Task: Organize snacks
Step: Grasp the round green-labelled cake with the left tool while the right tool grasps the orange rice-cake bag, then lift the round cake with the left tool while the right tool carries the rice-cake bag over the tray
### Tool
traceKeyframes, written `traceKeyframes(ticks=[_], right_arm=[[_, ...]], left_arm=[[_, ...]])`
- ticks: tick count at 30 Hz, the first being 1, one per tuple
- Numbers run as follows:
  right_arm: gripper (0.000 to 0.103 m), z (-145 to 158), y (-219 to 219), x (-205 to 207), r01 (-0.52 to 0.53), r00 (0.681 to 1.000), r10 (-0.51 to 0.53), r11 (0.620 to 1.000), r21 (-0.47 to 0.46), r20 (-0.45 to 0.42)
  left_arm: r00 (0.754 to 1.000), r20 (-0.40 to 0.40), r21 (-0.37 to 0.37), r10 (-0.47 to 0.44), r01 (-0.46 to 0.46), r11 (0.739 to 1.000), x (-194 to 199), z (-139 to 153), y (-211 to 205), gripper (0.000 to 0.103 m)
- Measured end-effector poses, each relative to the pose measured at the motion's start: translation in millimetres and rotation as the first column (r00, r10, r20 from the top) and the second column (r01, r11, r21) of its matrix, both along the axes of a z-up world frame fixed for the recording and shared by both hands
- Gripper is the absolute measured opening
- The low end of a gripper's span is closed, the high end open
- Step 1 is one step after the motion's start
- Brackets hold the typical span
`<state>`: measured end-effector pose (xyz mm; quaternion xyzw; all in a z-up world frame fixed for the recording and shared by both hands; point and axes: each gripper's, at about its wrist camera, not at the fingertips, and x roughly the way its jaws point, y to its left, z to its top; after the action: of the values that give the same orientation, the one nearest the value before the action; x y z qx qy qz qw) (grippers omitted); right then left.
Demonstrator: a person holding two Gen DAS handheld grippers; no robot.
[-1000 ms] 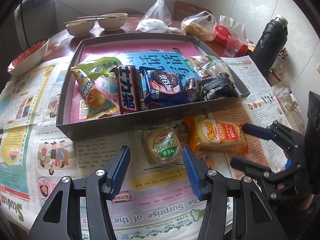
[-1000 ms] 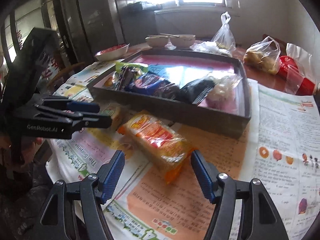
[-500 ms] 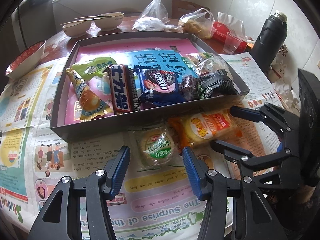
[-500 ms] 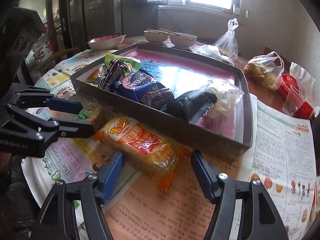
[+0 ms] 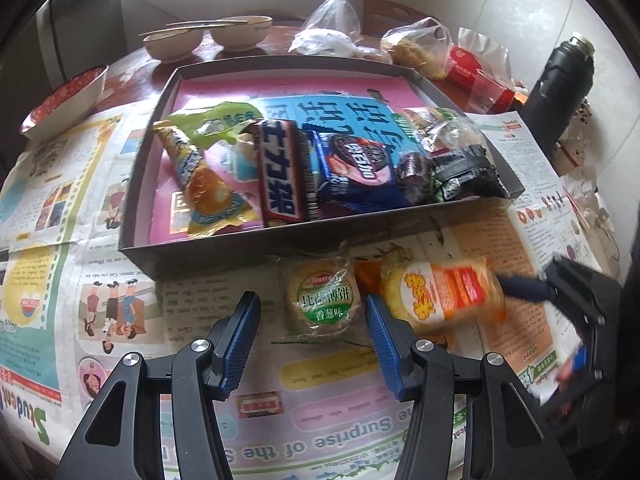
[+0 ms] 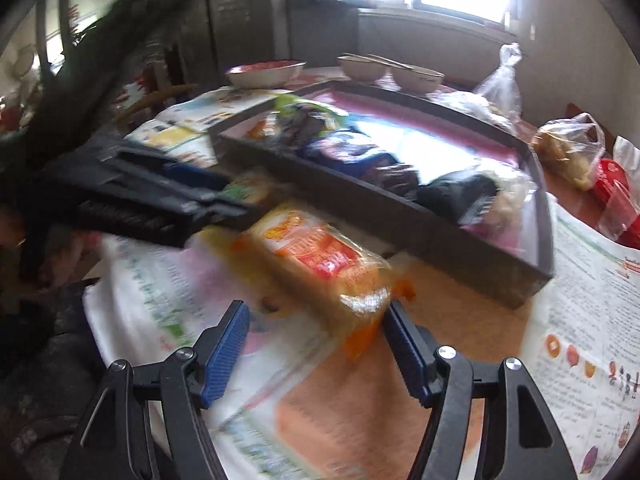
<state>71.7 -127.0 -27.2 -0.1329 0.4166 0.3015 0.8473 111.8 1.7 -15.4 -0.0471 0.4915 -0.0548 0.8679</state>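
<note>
Your left gripper [image 5: 312,336], at the bottom centre of the left view, has its jaws partly open and nothing in them; the round biscuit pack [image 5: 322,302] lies on the newspaper [image 5: 120,300] just ahead, lined up with the gap, likely so you can drop straight onto it.

Your right gripper [image 6: 316,344], at the bottom of the right view, is also partly open. The near end of the orange cake pack [image 6: 320,256] reaches between the fingers, close to the right-hand one, but that view is blurred and I cannot tell whether it touches. The pads are not pressing on it.

Both packs lie outside the tray [image 5: 200,250], against its near wall, in the lower middle of the left view. They look like the last loose snacks.

Inside the tray, in a row along the near side, I count about seven packs: a green one, a yellow cone-shaped one, a chocolate bar, a blue cookie pack, a small dark sweet, a black pack and a clear bag. The back half of the tray is bare, leaving room for the two outside.
</note>
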Motion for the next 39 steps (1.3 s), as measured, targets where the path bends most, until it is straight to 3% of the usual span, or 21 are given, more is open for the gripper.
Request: traceKeyframes(ticks=[6,11,22,24,25,27,29,32,39], right_arm=[[0.068,14,-3,-18,-0.008,0.999,0.008,1.000,-0.005,0.040],[0.068,21,-11,-8,0.021,0.998,-0.021,1.000,-0.007,0.064],[0.068,-2,26,28,-0.059,0.998,0.061,0.993,-0.102,0.015],[0.062,-3,30,30,-0.062,0.998,0.065,0.993,-0.102,0.022],[0.053,-2,31,30,-0.064,0.998,0.066,0.993,-0.095,0.018],[0.050,-2,31,28,-0.053,0.998,0.057,0.994,-0.095,0.039],[0.036,-1,31,25,-0.022,0.997,0.029,0.994,-0.106,0.065],[0.036,1,29,19,0.021,0.996,-0.012,0.995,-0.100,0.090],[0.036,20,7,15,0.111,0.990,-0.112,0.994,0.010,0.086]], left_arm=[[1.000,-0.001,-0.008,0.009,-0.009,1.000,-2,0,8,0.057],[1.000,0.005,-0.012,0.007,-0.007,1.000,-3,1,10,0.057],[1.000,0.006,-0.018,0.000,0.000,1.000,-2,2,8,0.056],[1.000,0.004,-0.026,-0.010,0.010,1.000,-1,1,7,0.056],[1.000,0.002,-0.033,-0.015,0.016,0.999,0,0,7,0.054],[1.000,0.002,-0.045,-0.017,0.017,0.999,1,-1,8,0.054],[1.000,0.003,-0.058,-0.019,0.019,0.998,1,-1,9,0.051],[0.999,0.008,-0.070,-0.037,0.038,0.997,0,-1,6,0.042],[0.998,0.020,-0.106,-0.067,0.069,0.992,-4,1,5,0.037]])
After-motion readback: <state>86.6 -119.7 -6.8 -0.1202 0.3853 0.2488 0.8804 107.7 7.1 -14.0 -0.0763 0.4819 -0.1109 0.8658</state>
